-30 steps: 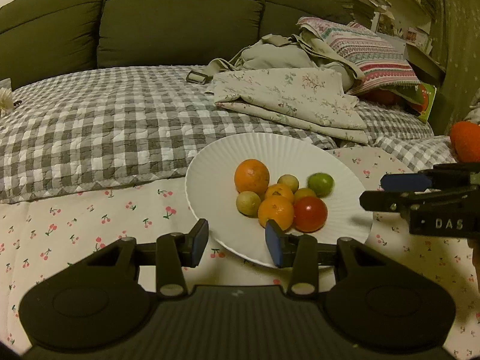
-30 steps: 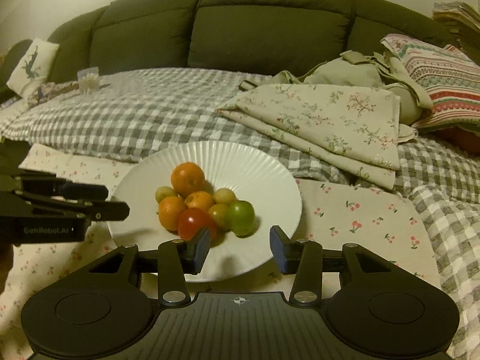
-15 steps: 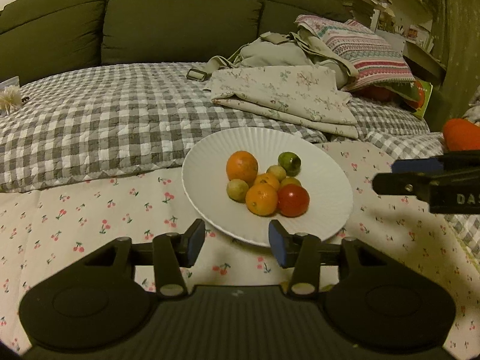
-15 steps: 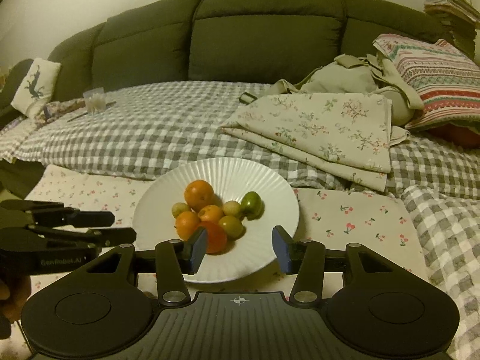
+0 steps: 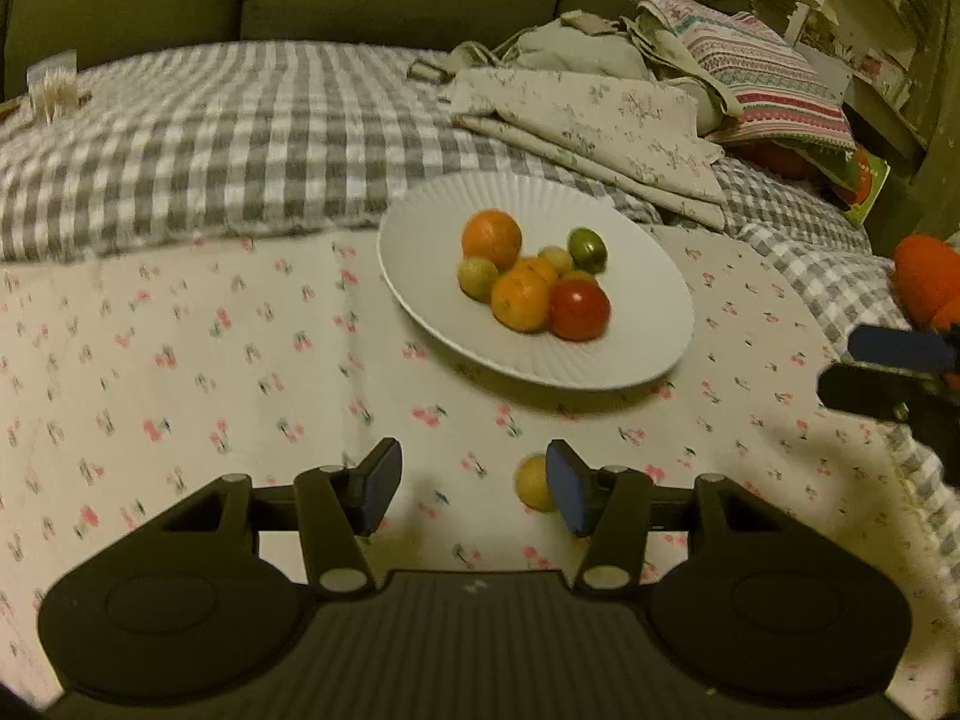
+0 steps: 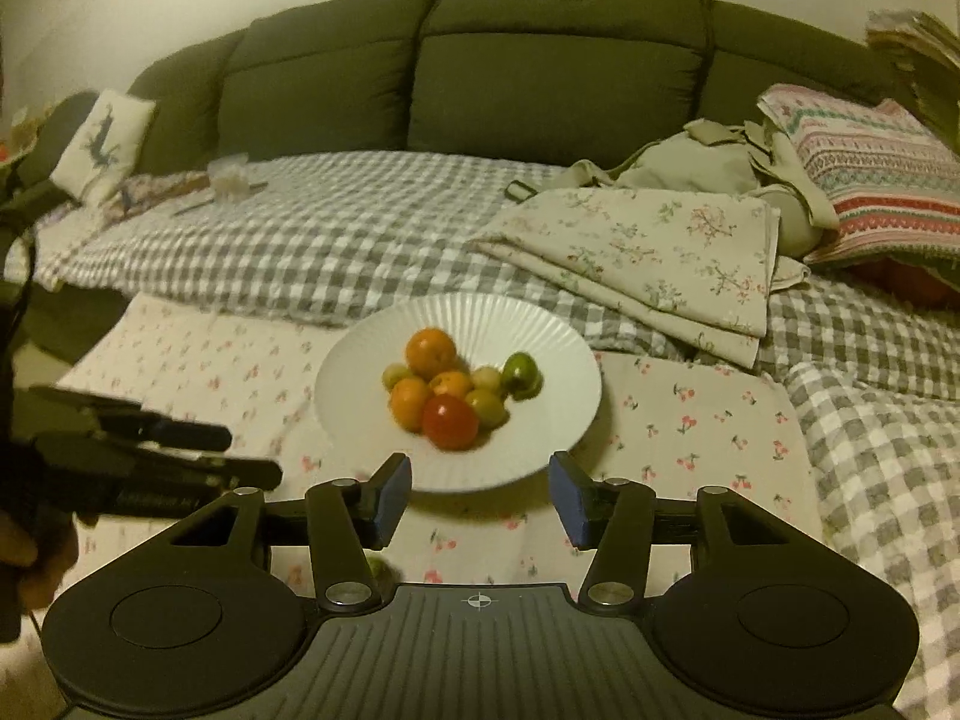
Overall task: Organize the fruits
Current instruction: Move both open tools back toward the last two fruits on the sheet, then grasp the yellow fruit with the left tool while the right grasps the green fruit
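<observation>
A white ribbed plate (image 5: 648, 324) (image 6: 540, 354) sits on the cherry-print cloth and holds several fruits: oranges (image 5: 492, 237) (image 6: 431, 353), a red tomato (image 5: 579, 309) (image 6: 450, 420) and small green and yellow fruits. One small yellow fruit (image 5: 533, 483) lies loose on the cloth, just left of my left gripper's right fingertip. A greenish fruit (image 6: 378, 567) peeks out beside my right gripper's left finger. My left gripper (image 5: 474, 489) is open and empty, short of the plate. My right gripper (image 6: 480, 495) is open and empty at the plate's near rim.
A green sofa (image 6: 540, 72) stands behind a grey checked blanket (image 5: 210, 138). Folded floral cloth (image 6: 660, 252) and a striped pillow (image 6: 870, 180) lie at the right. The other gripper shows at the frame edge in each view: the right gripper (image 5: 888, 366), the left gripper (image 6: 150, 456).
Both grippers have drawn back from the plate, so it looks smaller and farther. The loose yellow fruit has come into sight near my left gripper.
</observation>
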Motion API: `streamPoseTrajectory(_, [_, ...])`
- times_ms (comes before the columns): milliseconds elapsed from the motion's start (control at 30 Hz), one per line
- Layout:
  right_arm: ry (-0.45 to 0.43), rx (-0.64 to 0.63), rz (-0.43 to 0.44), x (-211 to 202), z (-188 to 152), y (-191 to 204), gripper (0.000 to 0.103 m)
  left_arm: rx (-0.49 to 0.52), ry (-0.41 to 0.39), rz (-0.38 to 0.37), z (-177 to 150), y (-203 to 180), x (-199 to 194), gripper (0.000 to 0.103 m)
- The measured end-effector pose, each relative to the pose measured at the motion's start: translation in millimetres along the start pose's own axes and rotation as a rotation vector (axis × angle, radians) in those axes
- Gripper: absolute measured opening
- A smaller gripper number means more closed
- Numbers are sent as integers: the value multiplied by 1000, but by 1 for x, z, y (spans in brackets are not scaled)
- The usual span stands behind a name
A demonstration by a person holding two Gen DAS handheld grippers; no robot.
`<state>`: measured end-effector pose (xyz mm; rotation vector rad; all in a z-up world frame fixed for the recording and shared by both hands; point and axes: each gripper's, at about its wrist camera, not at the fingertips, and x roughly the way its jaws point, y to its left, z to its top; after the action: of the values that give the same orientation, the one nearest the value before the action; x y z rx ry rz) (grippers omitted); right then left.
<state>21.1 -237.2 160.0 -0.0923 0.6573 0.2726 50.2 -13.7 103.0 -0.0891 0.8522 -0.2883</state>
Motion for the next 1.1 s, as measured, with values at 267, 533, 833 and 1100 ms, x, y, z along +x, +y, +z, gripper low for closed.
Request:
streamPoseTrajectory(267, [46, -22, 64, -14, -16, 14, 55, -119, 40, -69, -8, 3, 10, 53])
streamPoseTrajectory(533, [103, -120, 78, -8, -26, 35, 55, -160, 47, -102, -14, 1, 29, 52])
streamPoseTrajectory(833, [141, -145, 61, 0, -31, 37, 55, -123, 33, -73, -13, -8, 43, 42])
streamPoseTrajectory(1100, [151, -159, 63, 3, -32, 41, 55, -38, 7, -49, -17, -22, 50, 25])
